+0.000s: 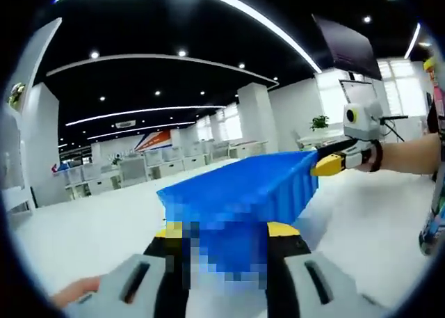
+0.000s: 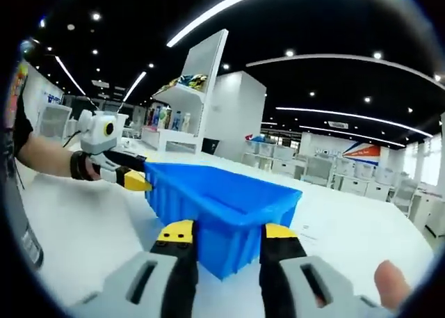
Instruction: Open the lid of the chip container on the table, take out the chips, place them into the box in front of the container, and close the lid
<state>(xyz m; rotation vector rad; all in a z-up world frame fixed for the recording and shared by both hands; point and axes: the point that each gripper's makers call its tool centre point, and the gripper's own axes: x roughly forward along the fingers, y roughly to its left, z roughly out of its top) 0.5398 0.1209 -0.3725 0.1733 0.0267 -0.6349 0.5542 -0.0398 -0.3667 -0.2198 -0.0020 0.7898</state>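
Left gripper point(image 1: 227, 229): its yellow-tipped black fingers point(image 1: 170, 230) are standing apart on either side of one end of the blue ribbed plastic box point(image 1: 243, 189) — whether they are pressing its walls, I cannot tell; a blurred patch is covering the spot between them.
Blue box: it is sitting on the white table point(image 1: 90, 227), stretching away from the left fingers toward the right gripper point(image 1: 327, 166), whose yellow tip is touching the far right corner.
Right gripper, in its own view point(image 2: 228, 231): the fingers point(image 2: 176, 232) are spread wide, straddling the near corner of the blue box point(image 2: 222, 200) — contact cannot be told.
Left gripper, in the right gripper view point(image 2: 135, 181): coming in from the left on a bare forearm, its yellow tip is meeting the box's far left corner.
Thumb point(image 2: 389, 283): showing just right of the right fingers.
White shelf unit point(image 2: 184, 102): standing well beyond the box, carrying colourful packages.
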